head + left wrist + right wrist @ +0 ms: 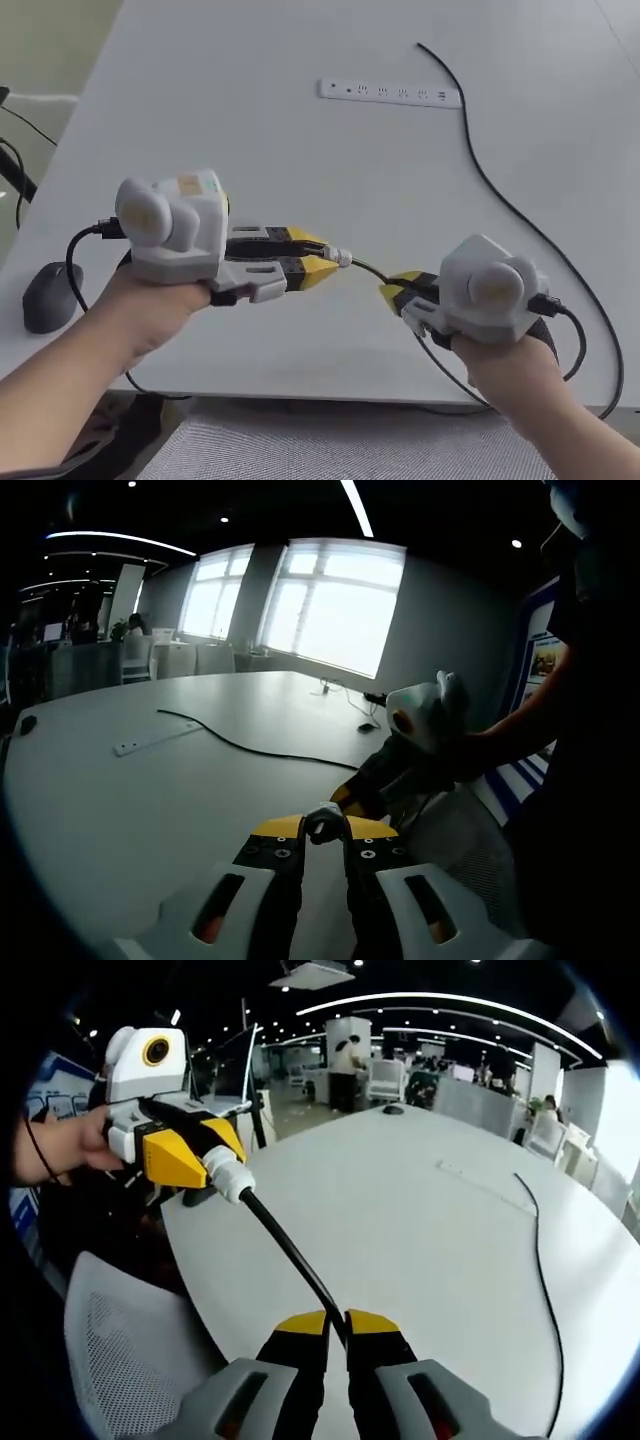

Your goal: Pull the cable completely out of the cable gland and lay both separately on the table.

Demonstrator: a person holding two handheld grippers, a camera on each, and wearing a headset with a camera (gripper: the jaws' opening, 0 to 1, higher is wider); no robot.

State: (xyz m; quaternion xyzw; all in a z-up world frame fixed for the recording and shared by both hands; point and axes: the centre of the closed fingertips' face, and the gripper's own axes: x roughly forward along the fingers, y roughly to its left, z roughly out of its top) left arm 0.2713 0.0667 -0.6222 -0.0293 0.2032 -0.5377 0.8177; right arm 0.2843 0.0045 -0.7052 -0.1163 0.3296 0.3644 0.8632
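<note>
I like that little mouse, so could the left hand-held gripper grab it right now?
Probably not yet. The left hand-held gripper is shut on the cable gland, so its jaws are full. The mouse lies uncovered beside that arm.

Soft, even light falls on the white bench (300, 150). Bright windows (330, 610) glare in the left gripper view. Fisheye edges bend.

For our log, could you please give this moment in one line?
left gripper shut on cable gland | right gripper shut on cable | cable not yet out
</note>
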